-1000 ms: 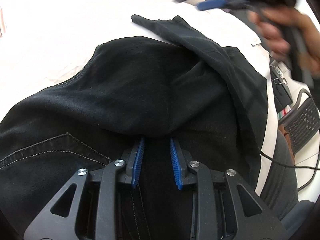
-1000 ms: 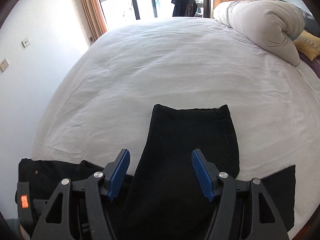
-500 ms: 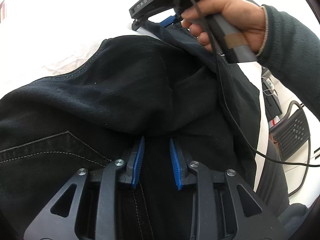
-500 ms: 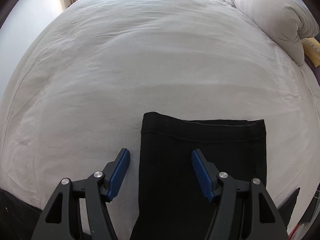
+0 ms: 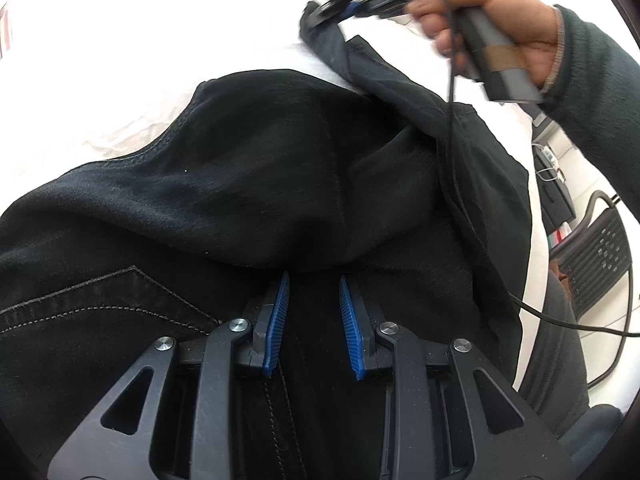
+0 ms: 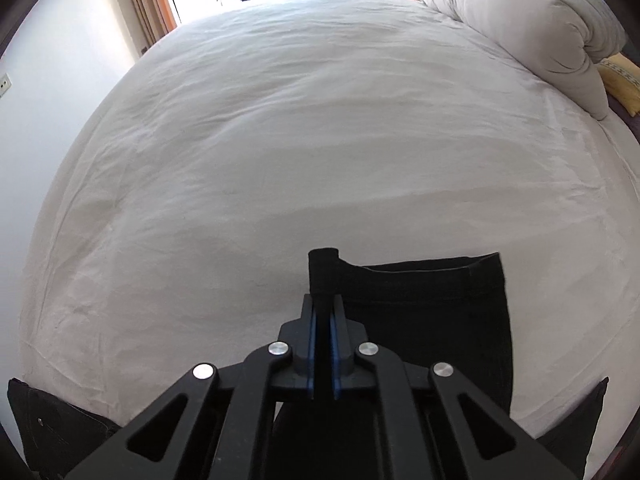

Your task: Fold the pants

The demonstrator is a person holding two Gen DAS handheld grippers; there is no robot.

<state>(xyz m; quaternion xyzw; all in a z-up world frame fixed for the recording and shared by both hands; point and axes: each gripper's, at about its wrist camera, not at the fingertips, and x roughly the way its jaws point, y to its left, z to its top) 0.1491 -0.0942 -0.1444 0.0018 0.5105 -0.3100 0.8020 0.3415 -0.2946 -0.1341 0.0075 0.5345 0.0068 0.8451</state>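
Observation:
Black pants (image 5: 248,168) lie bunched on a white bed (image 6: 320,120). My left gripper (image 5: 312,284) sits at the seat of the pants, its blue pads a little apart with a thick fold of the cloth pinched between them. One pant leg (image 6: 424,292) stretches away across the sheet. My right gripper (image 6: 322,304) is closing its jaws on the left corner of that leg's hem, and the pads press on the cloth. In the left wrist view the right gripper (image 5: 348,4) shows at the top, held by a hand (image 5: 500,12), with the leg end hanging from it.
A rolled white duvet (image 6: 520,28) and a yellow pillow (image 6: 620,80) lie at the bed's far right. Curtains and a window stand beyond the bed. A black cable (image 5: 460,184) trails from the right gripper over the pants. A black perforated chair (image 5: 596,256) stands beside the bed.
My right gripper went from wide open over the leg's hem to pinched on its left corner. The left gripper kept its place and grip.

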